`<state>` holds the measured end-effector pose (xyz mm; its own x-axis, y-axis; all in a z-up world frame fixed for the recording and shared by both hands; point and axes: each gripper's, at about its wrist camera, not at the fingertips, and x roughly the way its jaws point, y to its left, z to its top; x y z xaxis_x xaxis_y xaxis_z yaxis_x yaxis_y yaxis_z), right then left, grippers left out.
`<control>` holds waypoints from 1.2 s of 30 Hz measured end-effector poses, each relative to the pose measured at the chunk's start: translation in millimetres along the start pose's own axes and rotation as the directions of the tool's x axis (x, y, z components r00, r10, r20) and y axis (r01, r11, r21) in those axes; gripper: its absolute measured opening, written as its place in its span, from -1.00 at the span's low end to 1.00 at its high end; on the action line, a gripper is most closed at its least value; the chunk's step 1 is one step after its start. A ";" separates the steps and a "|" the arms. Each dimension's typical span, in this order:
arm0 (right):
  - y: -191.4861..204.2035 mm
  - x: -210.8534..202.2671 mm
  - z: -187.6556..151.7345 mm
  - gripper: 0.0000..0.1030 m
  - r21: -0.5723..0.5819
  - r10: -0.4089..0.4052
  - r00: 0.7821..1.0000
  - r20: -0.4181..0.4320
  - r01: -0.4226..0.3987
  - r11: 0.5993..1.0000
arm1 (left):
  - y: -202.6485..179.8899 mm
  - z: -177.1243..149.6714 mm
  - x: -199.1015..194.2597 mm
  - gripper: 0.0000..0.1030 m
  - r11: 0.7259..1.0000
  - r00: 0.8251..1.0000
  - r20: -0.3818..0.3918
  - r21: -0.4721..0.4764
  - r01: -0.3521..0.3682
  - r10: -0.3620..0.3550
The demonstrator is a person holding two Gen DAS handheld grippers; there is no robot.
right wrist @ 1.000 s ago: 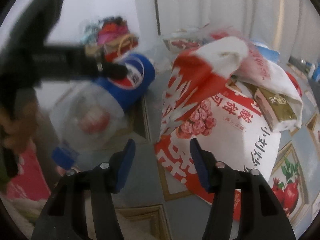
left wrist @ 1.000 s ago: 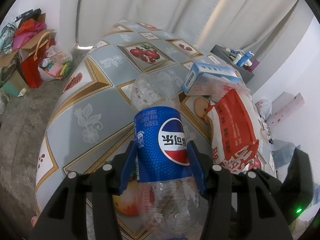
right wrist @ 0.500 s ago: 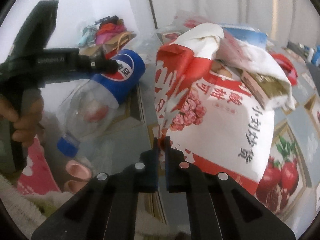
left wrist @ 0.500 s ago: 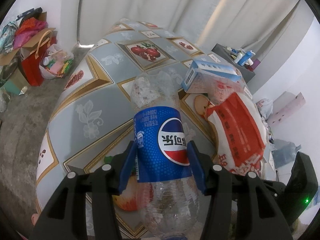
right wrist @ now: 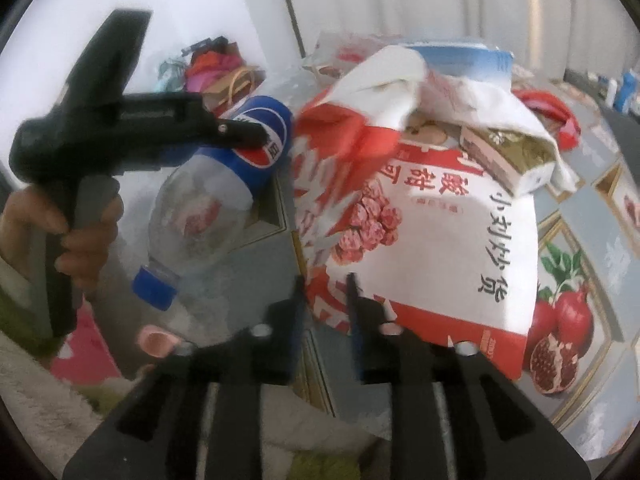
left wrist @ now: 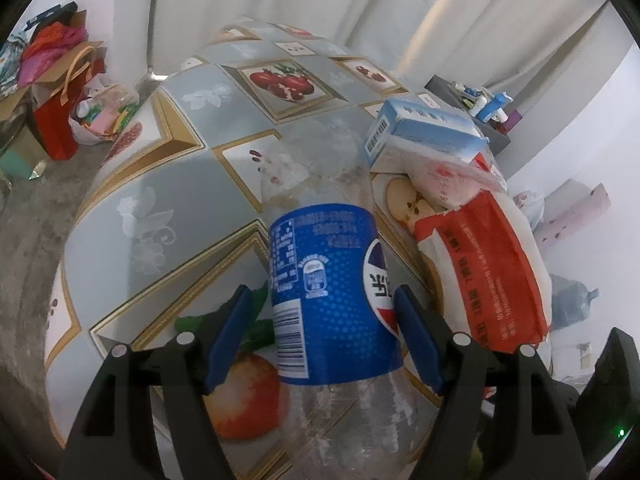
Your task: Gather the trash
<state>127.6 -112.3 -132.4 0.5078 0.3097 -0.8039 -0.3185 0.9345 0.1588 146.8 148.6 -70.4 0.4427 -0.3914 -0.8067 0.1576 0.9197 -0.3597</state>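
Observation:
My left gripper (left wrist: 322, 312) is shut on an empty clear Pepsi bottle (left wrist: 332, 292) with a blue label, held above the table with its blue cap (right wrist: 154, 286) toward me. The bottle also shows in the right wrist view (right wrist: 224, 184), next to a red and white snack bag (right wrist: 420, 216). My right gripper (right wrist: 326, 286) is shut on the bag's near edge. The bag (left wrist: 492, 264) lies to the right of the bottle. A blue and white box (left wrist: 424, 132) lies on the bag's far end.
The table (left wrist: 168, 184) has a grey cloth with fruit pictures. A brown carton (right wrist: 508, 156) lies inside the bag's opening. Paper bags and clutter (left wrist: 60, 92) stand on the floor at left. A dark shelf with small bottles (left wrist: 484, 108) is behind the table.
My right gripper closed on the bag's near edge and now lifts it slightly. The bottle has turned in my left gripper, its logo now further right.

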 end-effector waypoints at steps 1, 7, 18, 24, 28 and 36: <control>1.7 0.8 0.3 -0.39 -0.005 -0.004 1.000 0.001 0.004 1.000 | -0.8 -0.6 2.2 0.37 1.000 1.000 -0.006 0.000 -0.001 0.001; 5.9 9.6 3.8 -0.32 -0.039 -0.039 0.999 0.008 0.039 0.998 | -6.5 -6.2 12.5 0.37 1.000 0.999 -0.036 0.015 -0.011 0.011; 0.9 12.3 10.7 -0.89 -0.031 -0.052 0.999 0.016 0.052 0.998 | -7.3 -12.4 11.9 0.15 0.999 0.999 -0.029 0.021 -0.031 0.031; 2.4 8.1 3.7 -0.94 -0.020 -0.049 0.998 0.038 0.050 0.999 | -11.2 -19.4 2.6 0.15 0.995 0.997 -0.001 0.063 -0.073 0.073; 7.9 4.8 -2.0 -0.96 -0.016 -0.048 0.997 0.061 0.049 0.999 | -13.9 -26.4 -10.7 0.14 0.991 0.995 0.032 0.091 -0.096 0.093; 9.0 -10.7 -9.8 -0.98 0.008 0.011 0.995 0.101 -0.012 1.000 | -27.4 -45.0 -39.7 0.14 0.978 0.988 0.115 0.169 -0.124 0.105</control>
<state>111.5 -109.0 -127.9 0.5829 0.3358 -0.7399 -0.3178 0.9323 0.1727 85.1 137.5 -49.6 0.5557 -0.2859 -0.7806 0.2484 0.9532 -0.1723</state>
